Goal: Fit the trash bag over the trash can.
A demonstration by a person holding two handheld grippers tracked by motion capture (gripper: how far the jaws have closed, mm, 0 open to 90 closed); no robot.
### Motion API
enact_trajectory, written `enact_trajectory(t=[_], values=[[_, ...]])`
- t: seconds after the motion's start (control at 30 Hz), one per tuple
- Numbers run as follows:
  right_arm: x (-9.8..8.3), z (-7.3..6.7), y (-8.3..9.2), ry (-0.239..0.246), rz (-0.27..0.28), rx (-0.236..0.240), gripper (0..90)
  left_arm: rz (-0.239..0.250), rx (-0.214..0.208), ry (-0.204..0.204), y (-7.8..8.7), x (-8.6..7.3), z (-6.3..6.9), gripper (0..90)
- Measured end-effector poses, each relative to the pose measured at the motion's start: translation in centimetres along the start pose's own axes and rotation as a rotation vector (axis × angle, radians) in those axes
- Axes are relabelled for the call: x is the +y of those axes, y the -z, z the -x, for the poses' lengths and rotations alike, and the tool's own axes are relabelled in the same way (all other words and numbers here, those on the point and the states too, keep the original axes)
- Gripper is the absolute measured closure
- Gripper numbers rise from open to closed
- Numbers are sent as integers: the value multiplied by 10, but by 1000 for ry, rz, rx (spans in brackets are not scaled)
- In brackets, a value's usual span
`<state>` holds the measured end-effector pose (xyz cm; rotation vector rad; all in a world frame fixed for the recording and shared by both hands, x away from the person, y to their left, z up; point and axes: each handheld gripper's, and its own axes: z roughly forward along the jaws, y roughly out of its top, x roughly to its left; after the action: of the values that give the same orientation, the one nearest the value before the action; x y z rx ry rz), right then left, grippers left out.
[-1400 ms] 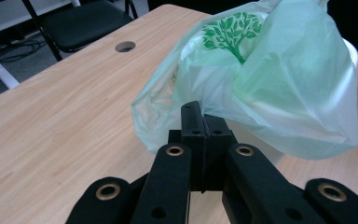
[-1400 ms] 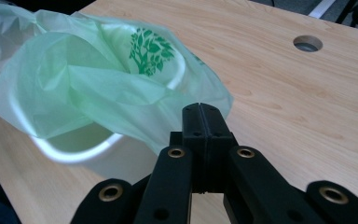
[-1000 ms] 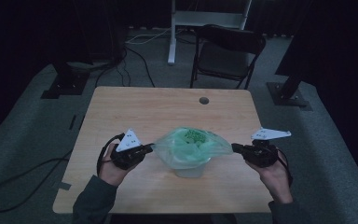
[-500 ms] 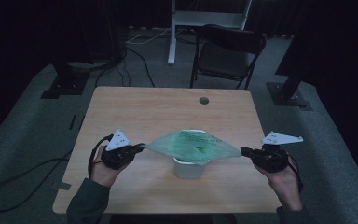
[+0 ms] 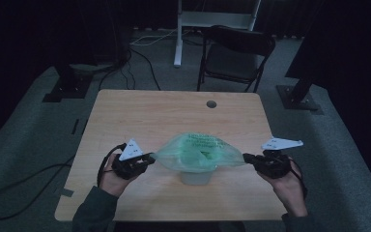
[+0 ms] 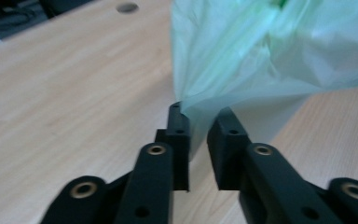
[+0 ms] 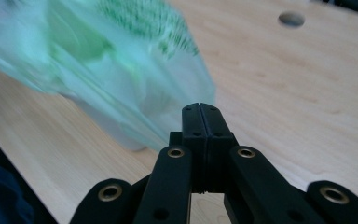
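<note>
Currently the green bag (image 5: 197, 153) hangs stretched over the small white cup (image 5: 194, 177) mid-counter (image 5: 140, 116). My right gripper (image 5: 249, 158) stays clamped on its edge; my left gripper (image 5: 149, 157) jaws have just been opening, bag edge between them. Lining the cup remains, I judge.

Green bag (image 7: 98, 65) blurred, cut off top-left

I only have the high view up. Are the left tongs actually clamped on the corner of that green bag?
Observer: No. In the left gripper view the left tongs stand apart, having just been opening; the corner of the green bag sits in the gap, not pinched.
Operator: And the other end?
Observer: In the right gripper view the right tongs are closed tight, with the bag's edge caught at their tips.
</note>
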<state>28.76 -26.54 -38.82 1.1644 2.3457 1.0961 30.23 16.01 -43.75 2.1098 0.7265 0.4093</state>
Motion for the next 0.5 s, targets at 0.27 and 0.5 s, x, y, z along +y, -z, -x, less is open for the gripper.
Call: enact_trajectory(t=[0.27, 0.5], values=[[0, 7, -26, -22, -25, -27, 900, 24, 10, 35, 9, -14, -5, 614], [1, 5, -22, -17, -11, -28, 900, 78, 40, 2, 32, -17, 6, 546]])
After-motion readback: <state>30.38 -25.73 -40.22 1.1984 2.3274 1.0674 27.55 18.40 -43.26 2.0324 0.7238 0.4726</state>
